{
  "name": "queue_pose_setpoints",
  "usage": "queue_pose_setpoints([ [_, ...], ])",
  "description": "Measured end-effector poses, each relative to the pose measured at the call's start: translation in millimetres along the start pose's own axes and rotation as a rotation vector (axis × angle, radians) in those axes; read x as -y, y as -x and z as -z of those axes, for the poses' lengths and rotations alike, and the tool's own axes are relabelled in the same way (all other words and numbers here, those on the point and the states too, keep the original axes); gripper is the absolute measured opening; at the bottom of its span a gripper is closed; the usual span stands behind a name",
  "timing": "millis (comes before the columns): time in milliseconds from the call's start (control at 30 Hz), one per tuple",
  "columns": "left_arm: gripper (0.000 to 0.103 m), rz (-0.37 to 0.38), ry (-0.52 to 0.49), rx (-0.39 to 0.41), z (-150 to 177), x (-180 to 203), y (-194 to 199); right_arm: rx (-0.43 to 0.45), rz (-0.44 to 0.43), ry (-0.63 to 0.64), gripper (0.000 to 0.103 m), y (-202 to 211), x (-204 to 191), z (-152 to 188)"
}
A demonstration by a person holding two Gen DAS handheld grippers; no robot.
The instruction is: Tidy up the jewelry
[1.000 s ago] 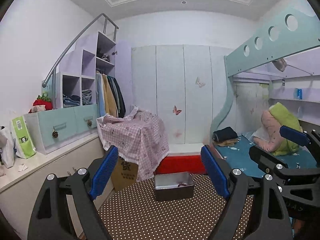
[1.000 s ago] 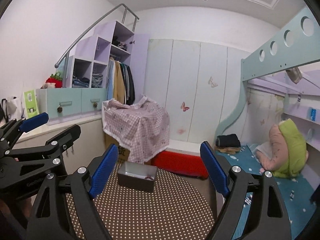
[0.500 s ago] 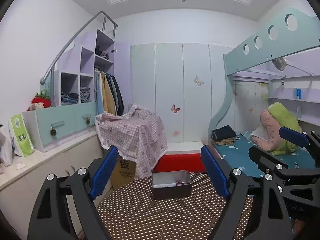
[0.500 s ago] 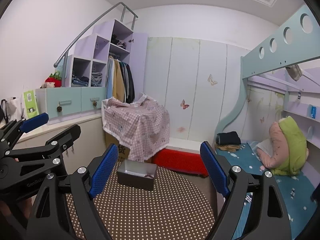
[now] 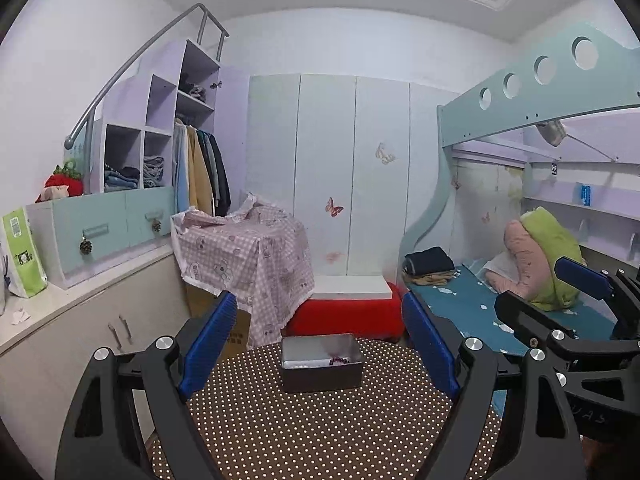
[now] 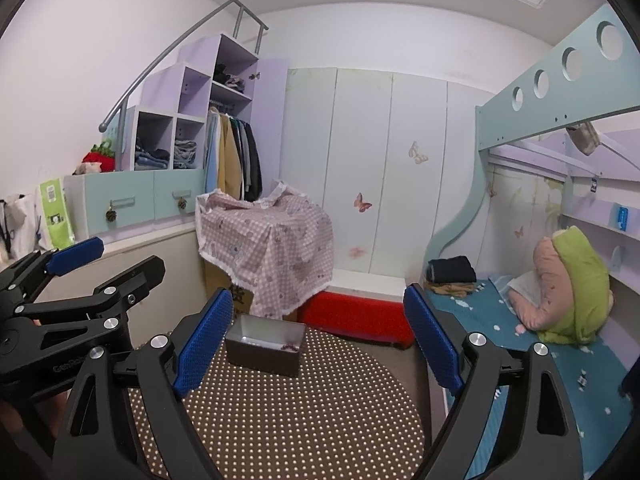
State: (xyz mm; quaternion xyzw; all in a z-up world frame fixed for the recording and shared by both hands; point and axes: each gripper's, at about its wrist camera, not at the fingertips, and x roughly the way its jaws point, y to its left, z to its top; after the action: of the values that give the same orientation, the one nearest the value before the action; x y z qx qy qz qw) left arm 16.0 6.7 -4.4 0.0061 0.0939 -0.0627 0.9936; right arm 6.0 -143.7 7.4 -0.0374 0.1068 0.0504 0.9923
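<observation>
The left gripper [image 5: 320, 344] has its blue-padded fingers [image 5: 208, 344] spread wide with nothing between them but air – they grip nothing. The right gripper [image 6: 316, 340] is much the same, its jaws just now opening a touch wider, also holding nothing. Both hang above the near part of a round table [image 5: 320, 432] covered in a brown cloth with white dots, side by side, the right one showing at the right edge of the left camera's view.

Beyond the fingertips, near the far edge of the table, sits a small grey metal box [image 5: 322, 362], open at the top. Inside it, toward the right side, lies a string of dark reddish beads [image 5: 339, 360] – a bracelet, by the look of it, though it is small.

Behind the table stand a red stool [image 5: 348, 316] and something draped in a pink checked cloth [image 5: 244, 256]. A bed with a blue sheet [image 5: 468, 304] runs along the right.
</observation>
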Motion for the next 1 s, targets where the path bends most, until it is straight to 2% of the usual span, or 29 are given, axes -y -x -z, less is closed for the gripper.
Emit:
queue_pose_setpoints([
  [1000,0.085,0.003,0.007,-0.005,-7.1,5.4,-7.6,0.008,0.025,-0.019,0.087,-2.9,3.4,-0.5],
])
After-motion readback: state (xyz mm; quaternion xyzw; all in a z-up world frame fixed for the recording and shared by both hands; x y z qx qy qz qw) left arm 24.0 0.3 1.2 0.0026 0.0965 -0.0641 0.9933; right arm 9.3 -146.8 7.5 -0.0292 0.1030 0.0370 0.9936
